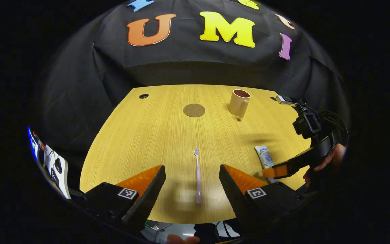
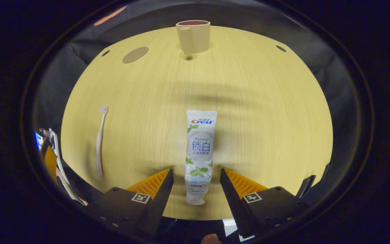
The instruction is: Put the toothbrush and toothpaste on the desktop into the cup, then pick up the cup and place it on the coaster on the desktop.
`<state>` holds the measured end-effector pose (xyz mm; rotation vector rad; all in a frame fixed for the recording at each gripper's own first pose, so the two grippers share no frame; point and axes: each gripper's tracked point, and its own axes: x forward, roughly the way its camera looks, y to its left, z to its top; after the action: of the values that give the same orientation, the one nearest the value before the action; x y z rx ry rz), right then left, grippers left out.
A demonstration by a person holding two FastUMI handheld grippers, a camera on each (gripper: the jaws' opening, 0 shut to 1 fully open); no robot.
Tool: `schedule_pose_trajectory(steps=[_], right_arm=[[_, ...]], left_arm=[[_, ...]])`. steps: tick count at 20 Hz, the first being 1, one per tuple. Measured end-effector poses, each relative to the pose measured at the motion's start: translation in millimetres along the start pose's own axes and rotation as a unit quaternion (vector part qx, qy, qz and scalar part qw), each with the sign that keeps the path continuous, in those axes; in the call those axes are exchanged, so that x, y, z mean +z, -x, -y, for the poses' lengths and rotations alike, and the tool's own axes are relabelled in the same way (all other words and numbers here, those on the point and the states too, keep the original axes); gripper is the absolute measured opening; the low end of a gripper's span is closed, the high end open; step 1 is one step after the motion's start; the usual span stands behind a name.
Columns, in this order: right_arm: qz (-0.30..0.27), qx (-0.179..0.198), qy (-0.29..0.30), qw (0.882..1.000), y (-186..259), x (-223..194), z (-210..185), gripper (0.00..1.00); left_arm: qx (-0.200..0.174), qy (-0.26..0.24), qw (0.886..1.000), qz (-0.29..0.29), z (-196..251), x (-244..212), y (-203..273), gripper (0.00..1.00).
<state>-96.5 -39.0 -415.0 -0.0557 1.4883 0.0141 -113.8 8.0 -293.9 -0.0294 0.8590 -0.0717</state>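
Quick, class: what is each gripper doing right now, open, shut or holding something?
Left gripper: open, straddling the toothbrush.
Right gripper: open, straddling the toothpaste.

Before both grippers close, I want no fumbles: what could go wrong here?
The toothbrush is thin and lies flat on the table, so the open left gripper may slip off it. The toothpaste could squash or swing in the open right gripper. The cup looks narrow and might tip.

On the desktop [image 1: 141, 142] we see the toothbrush [image 1: 197, 176] left of the toothpaste [image 2: 199, 156]; behind them, the coaster [image 1: 194, 110] lies left of the cup [image 1: 239, 102].
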Motion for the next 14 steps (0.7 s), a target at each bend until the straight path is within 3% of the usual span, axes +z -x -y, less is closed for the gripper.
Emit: schedule_pose_trajectory(steps=[7,10,14], right_arm=[[-0.023,0.0,-0.005,1.0,-5,-8,0,0.81],[-0.026,-0.002,-0.008,1.0,-7,-8,0,0.68],[-0.032,-0.006,-0.017,0.999,-9,-7,2,0.64]], left_arm=[[0.011,0.013,1.0,-0.005,-9,3,-11,1.0],[0.011,0.014,1.0,-0.011,-10,1,-14,1.0],[0.004,0.009,1.0,-0.018,-9,-3,-16,1.0]])
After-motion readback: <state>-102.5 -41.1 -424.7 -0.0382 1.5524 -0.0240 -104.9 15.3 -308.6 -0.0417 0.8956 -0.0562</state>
